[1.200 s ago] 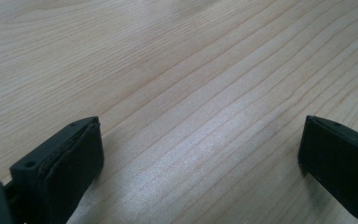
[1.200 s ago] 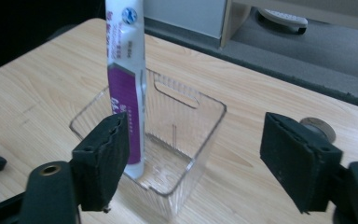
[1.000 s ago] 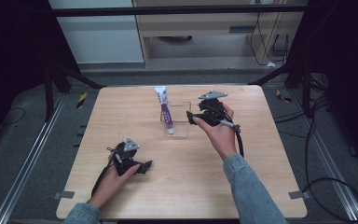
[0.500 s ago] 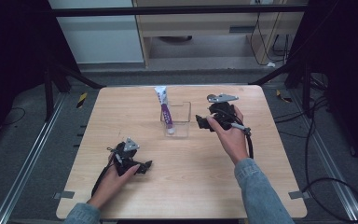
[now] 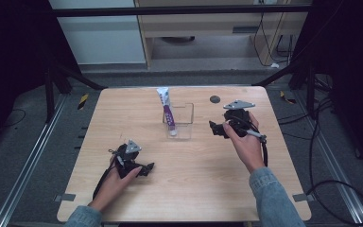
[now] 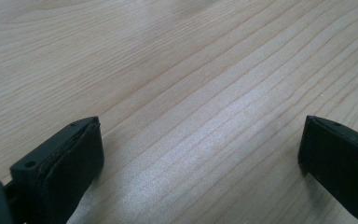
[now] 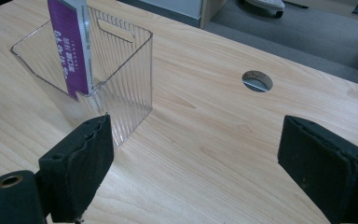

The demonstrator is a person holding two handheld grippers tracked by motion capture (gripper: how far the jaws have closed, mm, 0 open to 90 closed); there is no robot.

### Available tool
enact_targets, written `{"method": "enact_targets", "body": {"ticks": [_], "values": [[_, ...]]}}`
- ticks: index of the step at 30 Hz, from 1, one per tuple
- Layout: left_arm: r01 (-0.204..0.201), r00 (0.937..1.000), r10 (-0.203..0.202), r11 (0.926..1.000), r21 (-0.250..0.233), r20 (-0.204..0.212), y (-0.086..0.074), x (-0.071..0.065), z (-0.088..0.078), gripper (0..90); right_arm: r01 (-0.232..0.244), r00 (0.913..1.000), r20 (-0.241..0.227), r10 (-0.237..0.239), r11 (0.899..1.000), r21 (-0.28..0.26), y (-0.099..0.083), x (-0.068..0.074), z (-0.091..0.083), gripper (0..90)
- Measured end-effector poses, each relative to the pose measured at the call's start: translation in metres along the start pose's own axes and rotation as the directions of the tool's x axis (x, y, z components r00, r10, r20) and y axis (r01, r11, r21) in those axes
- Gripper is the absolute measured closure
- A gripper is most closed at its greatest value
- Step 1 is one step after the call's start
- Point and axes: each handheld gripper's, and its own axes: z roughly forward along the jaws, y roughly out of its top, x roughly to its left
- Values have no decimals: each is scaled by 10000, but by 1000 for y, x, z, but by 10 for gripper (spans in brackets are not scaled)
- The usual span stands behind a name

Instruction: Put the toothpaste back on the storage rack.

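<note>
The toothpaste tube [image 5: 168, 112] leans inside the clear box [image 5: 185, 124], probably just dropped there, since the right gripper [image 5: 216, 128] beside the box has been opening, empty, while the left gripper [image 5: 147, 169], well apart from the box, rests released.

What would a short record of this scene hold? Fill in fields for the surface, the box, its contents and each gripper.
surface: wooden table with a round hole near its far edge
box: clear box, open at the top, standing on the table
contents: purple and white tube, leaning, its top sticking out above the rim
left gripper: low over bare wood, jaws open, nothing between them
right gripper: to the right of the box, apart from it, jaws open and empty
</note>
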Motion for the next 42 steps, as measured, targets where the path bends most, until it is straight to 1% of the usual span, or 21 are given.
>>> {"method": "enact_targets", "body": {"ticks": [11,15,19,24,25,27,28,31,32,33,37,39,40,42], "values": [[3,10000,-3,10000,11,0,0,0,0,0,101,9999,90,-101,9999,6,-16,-6,-14,103],[-1,10000,1,10000,11,0,0,0,0,0,-7,9998,182,7,10000,40,-24,-12,-21,102],[-2,10000,2,10000,6,1,0,0,0,0,-99,9996,247,97,9999,70,-29,-15,-25,101],[3,10000,-3,10000,1,1,0,0,0,0,-225,9988,428,218,9996,155,-40,-24,-29,101],[3,10000,-3,10000,1,1,0,0,0,0,-225,9988,428,218,9996,155,-40,-24,-29,101],[2,10000,-2,10000,1,0,0,0,0,0,-368,9979,533,356,9991,228,-46,-29,-31,101],[2,10000,-2,10000,1,0,0,0,0,0,-368,9979,533,356,9991,228,-46,-29,-31,101],[3,10000,-3,10000,1,2,0,0,0,0,-476,9970,624,456,9984,311,-55,-35,-32,101],[5,10000,-5,10000,0,2,0,0,0,0,-476,9970,624,456,9984,311,-55,-35,-32,101],[-2,10000,2,10000,2,1,0,0,0,0,-538,9966,646,513,9978,390,-60,-37,-32,101],[-2,10000,2,10000,0,2,0,0,0,0,-633,9959,675,599,9968,483,-66,-40,-31,100],[-3,10000,3,10000,1,2,0,0,0,0,-726,9951,707,686,9958,556,-73,-43,-29,100],[-3,10000,3,10000,1,2,0,0,0,0,-726,9951,707,686,9958,556,-73,-43,-29,100],[-4,10000,4,10000,0,2,0,0,0,0,-852,9941,739,800,9939,707,-79,-44,-25,100]]}}
